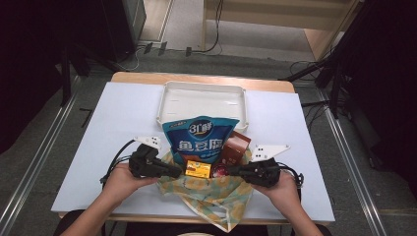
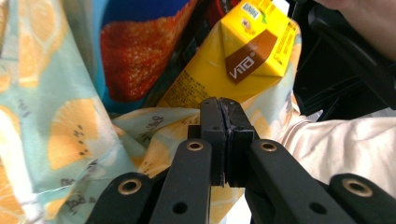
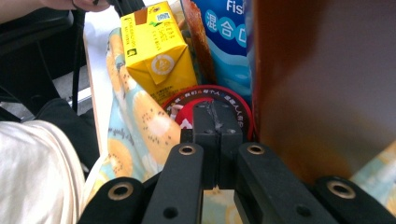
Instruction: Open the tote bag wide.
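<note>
Nearest the camera in the high view, two forearms come in over the near edge of the desk (image 1: pixel 123 105), each hand holding one gripper. Between them lies one fabric bag (image 1: pixel 216 194) printed with orange slices, open toward the far edge, its loose tail hanging over the near edge.

Inside the bag sit four things: one blue snack pouch (image 1: pixel 201 137) standing upright with its long axis running from near edge to far edge, one yellow drink carton (image 1: pixel 198 169) lying in front of it, one brown box (image 1: pixel 234 147) leaning at the pouch's right, and one round red lid (image 1: pixel 219 171) low beside the carton.

Beyond the bag, toward the far edge, stands one white tray (image 1: pixel 167 101), nothing in it.

At the bag's left rim, the left gripper (image 1: pixel 173 172) points right toward the carton; in the left gripper view its jaws are pressed together, pinching the bag's cloth (image 2: pixel 154 140) just below the yellow carton (image 2: pixel 233 56). From the bag's right rim the right gripper (image 1: pixel 235 170) points left; in the right gripper view its jaws are pressed together against the red lid (image 3: pixel 187 105), the brown box (image 3: pixel 322 84) close on one side. Whether they pinch cloth I cannot tell.
</note>
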